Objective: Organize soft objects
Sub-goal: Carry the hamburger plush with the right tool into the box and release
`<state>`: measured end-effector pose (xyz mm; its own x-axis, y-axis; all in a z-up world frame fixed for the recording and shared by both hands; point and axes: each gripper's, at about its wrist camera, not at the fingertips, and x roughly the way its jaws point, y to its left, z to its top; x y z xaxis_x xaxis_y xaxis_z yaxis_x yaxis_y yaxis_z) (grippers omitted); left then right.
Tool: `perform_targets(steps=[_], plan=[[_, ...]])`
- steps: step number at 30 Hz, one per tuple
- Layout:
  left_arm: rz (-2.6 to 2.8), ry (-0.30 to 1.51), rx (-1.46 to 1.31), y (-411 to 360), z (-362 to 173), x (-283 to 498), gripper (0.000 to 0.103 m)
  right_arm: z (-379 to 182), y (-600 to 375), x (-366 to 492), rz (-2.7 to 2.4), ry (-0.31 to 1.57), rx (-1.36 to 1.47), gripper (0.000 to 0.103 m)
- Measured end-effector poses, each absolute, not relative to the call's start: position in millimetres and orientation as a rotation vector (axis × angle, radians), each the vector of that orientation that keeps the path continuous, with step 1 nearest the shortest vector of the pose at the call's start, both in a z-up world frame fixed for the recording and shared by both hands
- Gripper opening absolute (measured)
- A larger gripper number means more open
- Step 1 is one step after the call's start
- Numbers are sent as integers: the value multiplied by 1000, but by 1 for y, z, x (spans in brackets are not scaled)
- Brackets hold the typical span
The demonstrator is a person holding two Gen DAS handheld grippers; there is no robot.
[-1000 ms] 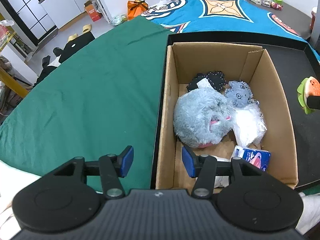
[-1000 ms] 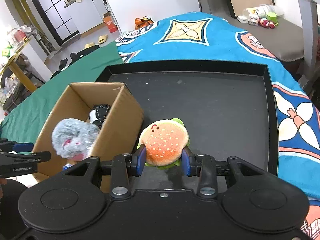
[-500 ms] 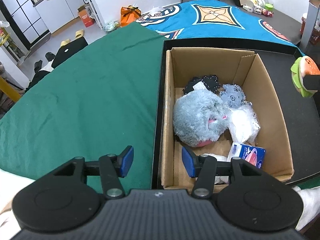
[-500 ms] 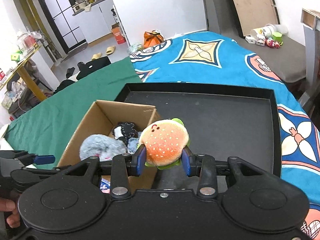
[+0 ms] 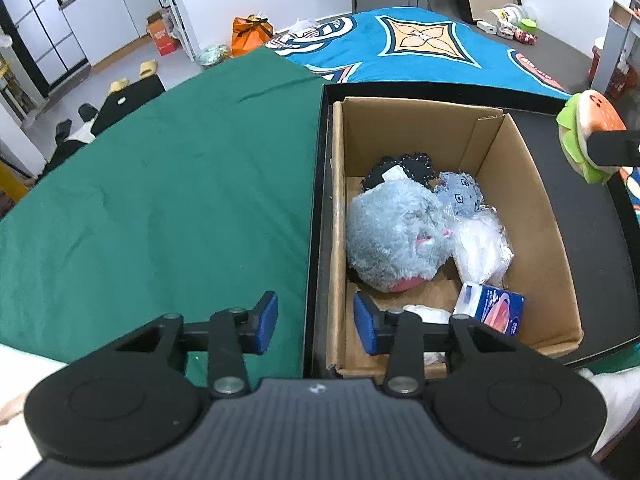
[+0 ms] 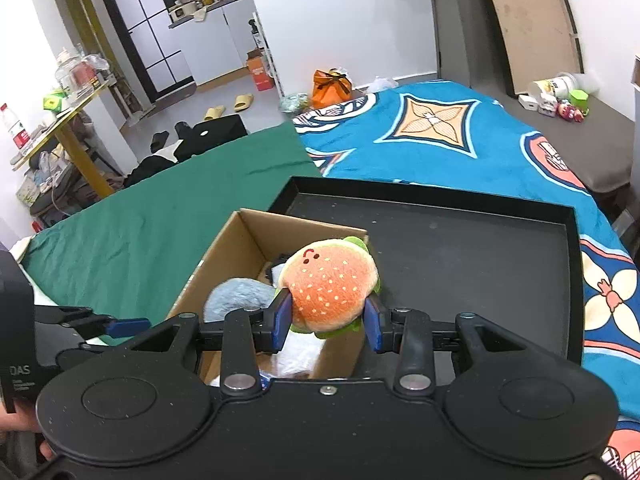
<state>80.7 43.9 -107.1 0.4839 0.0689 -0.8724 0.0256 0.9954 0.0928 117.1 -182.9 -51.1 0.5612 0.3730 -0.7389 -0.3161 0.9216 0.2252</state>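
Risen since a second ago, the right gripper [image 6: 326, 322] now holds the hamburger plush [image 6: 330, 290] over the cardboard box's [image 5: 554, 280] rim, pads pinching its sides; the left gripper [image 5: 316, 322], empty, straddles the box's near-left wall, its jaws closing; a grey furry plush [image 5: 394, 246] lies inside.

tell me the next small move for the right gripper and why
Probably carry the burger plush a little further over the cardboard box, then release. The right gripper grips it at the box's near edge, and free floor shows inside.
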Motion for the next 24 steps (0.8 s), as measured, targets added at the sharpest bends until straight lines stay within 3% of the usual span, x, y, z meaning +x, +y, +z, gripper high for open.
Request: perform_targets(steps=[6,11,20,24], plan=[[-10,1076,72,46,-110,82,30,-48,-168,112,427,890,57,37],[-47,1085,42,49,-113,81,7,-48,-154,108,448,898,49,37],[-85,1064,21,52,-111,76,8,-48,-127,102,485,914,24,38],[-90,1069,9,55,-113,77,8,-47,-122,100,542,940,88,52]])
